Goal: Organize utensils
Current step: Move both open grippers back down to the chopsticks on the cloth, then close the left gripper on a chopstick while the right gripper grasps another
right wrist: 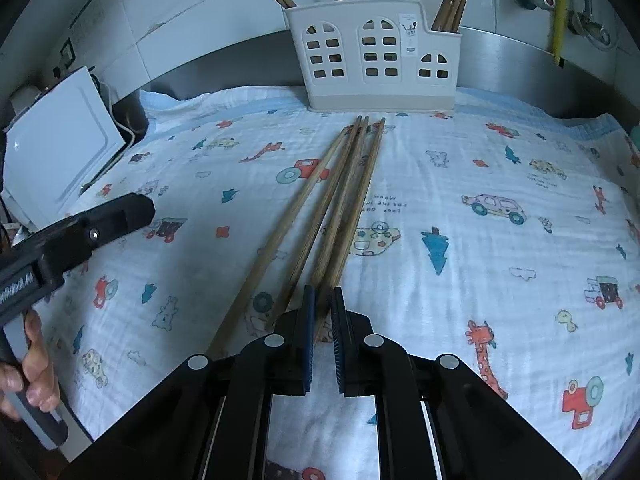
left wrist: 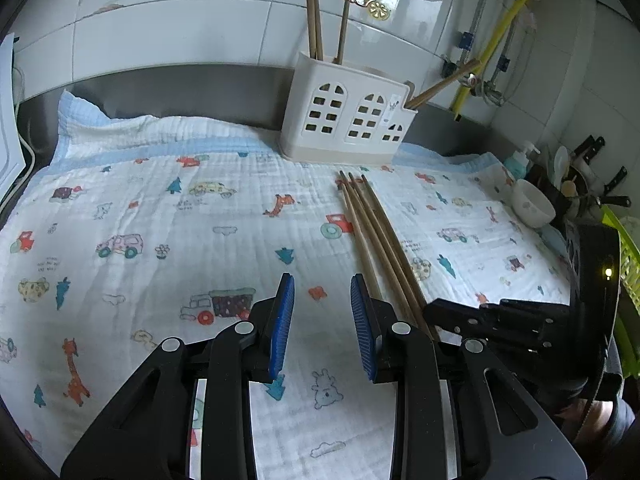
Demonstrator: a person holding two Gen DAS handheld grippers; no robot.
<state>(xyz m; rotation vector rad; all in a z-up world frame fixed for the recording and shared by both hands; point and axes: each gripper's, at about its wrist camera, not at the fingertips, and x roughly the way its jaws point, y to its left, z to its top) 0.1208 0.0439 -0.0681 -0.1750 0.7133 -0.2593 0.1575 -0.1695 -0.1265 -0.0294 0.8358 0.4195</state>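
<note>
Left wrist view: left gripper [left wrist: 322, 286] stands part open, empty, above the printed cloth [left wrist: 160, 208]; loose chopsticks [left wrist: 370, 228] lie just right of its fingers, the holder [left wrist: 344, 116] well ahead. Right wrist view: right gripper [right wrist: 322, 298] is nipped shut on one chopstick's near end. Light, stiff, smooth wood may swivel; gripping nearer the middle seems steadier.

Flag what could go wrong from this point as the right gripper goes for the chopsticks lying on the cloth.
1. The chopsticks lie bunched and touching; the right gripper, closed at their near ends, may lift several or drag neighbours.
2. A grip at the very end could let a stick tilt or slip.
3. The left gripper sits open close beside the bundle and could nudge it.
</note>
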